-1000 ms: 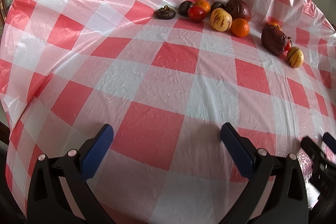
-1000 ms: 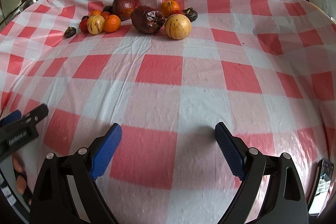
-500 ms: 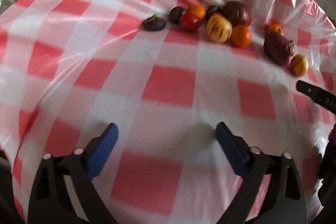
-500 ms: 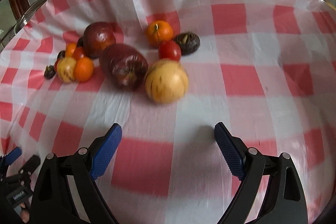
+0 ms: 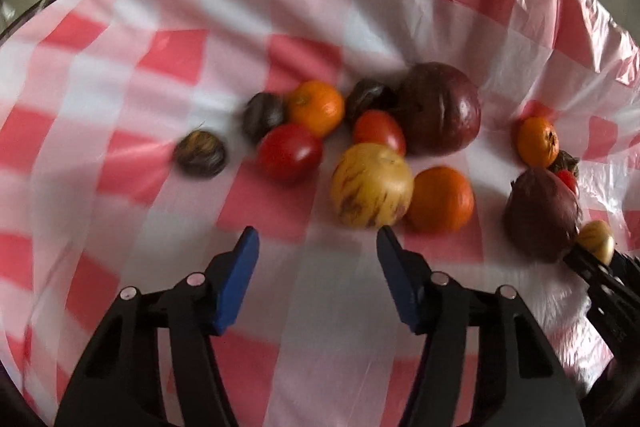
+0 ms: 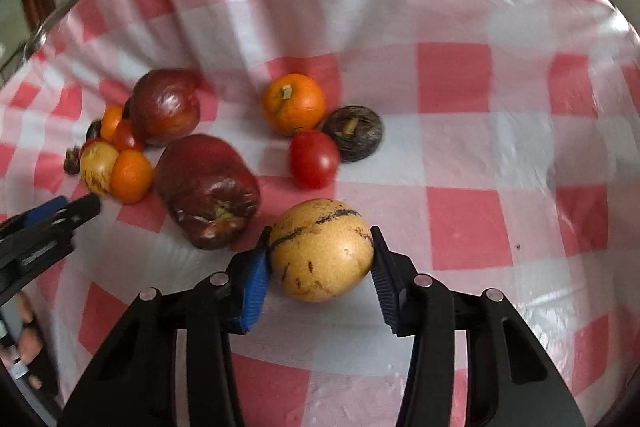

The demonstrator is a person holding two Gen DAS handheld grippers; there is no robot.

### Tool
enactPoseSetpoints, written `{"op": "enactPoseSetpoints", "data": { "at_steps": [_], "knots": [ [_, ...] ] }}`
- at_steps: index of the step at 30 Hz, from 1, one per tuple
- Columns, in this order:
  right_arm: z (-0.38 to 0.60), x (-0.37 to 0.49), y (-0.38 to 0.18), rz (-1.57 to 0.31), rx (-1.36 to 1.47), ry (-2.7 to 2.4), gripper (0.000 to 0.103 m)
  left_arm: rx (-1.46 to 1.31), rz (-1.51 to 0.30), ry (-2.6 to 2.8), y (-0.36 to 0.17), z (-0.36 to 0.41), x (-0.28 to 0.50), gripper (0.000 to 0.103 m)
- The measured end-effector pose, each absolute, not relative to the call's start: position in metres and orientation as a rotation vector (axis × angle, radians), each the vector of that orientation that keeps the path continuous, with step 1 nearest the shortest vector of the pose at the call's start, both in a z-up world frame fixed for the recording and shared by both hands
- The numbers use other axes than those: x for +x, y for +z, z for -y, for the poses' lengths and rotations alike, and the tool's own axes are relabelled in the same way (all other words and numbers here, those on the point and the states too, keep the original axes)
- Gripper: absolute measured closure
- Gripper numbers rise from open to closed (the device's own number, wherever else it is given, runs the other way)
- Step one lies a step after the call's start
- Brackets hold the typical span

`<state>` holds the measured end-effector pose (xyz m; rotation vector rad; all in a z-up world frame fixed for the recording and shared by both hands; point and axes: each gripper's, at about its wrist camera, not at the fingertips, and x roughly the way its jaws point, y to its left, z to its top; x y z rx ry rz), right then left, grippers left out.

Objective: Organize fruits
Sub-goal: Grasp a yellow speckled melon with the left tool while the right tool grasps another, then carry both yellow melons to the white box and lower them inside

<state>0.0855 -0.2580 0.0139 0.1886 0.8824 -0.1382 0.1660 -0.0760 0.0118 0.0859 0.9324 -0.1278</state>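
Observation:
Fruits lie on a red-and-white checked tablecloth (image 5: 120, 75). My right gripper (image 6: 320, 247) has its blue pads on both sides of a yellow striped melon (image 6: 322, 249), touching or nearly so. A dark red apple (image 6: 206, 189) lies just left of it, with a tomato (image 6: 314, 158), an orange (image 6: 294, 103) and a dark wrinkled fruit (image 6: 354, 133) beyond. My left gripper (image 5: 318, 243) is open and empty, just short of another yellow striped melon (image 5: 370, 185), an orange (image 5: 440, 199) and a tomato (image 5: 289, 151).
Behind the left group sit a big dark red fruit (image 5: 438, 107), an orange (image 5: 316, 107), a second tomato (image 5: 379, 131) and dark wrinkled fruits (image 5: 200, 153). The cloth's far edge rises in folds (image 5: 560, 27). My right gripper's tip shows in the left wrist view (image 5: 592, 267).
Both grippers have moved forward to the fruits. The right jaws have narrowed around the yellow melon. The left jaws have also narrowed somewhat.

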Motion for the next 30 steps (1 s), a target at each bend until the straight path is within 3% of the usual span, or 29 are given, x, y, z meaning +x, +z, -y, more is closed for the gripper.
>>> {"op": "enactPoseSetpoints", "data": {
  "at_steps": [2, 4, 6, 12, 30],
  "knots": [
    [0.268, 0.082, 0.015, -0.868, 0.246, -0.137, 0.057, 0.090, -0.945, -0.161, 0.009, 0.085, 0.175, 0.043],
    [0.277, 0.080, 0.016, -0.860, 0.281, -0.132, 0.057, 0.123, -0.932, -0.163, 0.006, 0.094, 0.180, 0.056],
    [0.281, 0.076, 0.017, -0.856, 0.297, -0.135, 0.057, 0.114, -0.916, -0.162, 0.006, 0.095, 0.183, 0.059],
    [0.279, 0.055, 0.022, -0.841, 0.322, -0.133, 0.057, 0.031, -0.873, -0.224, 0.011, 0.077, 0.165, 0.060],
    [0.158, -0.059, 0.034, -0.833, 0.221, 0.107, 0.057, -0.053, -0.776, -0.113, 0.048, -0.051, -0.048, 0.060]
  ]
}}
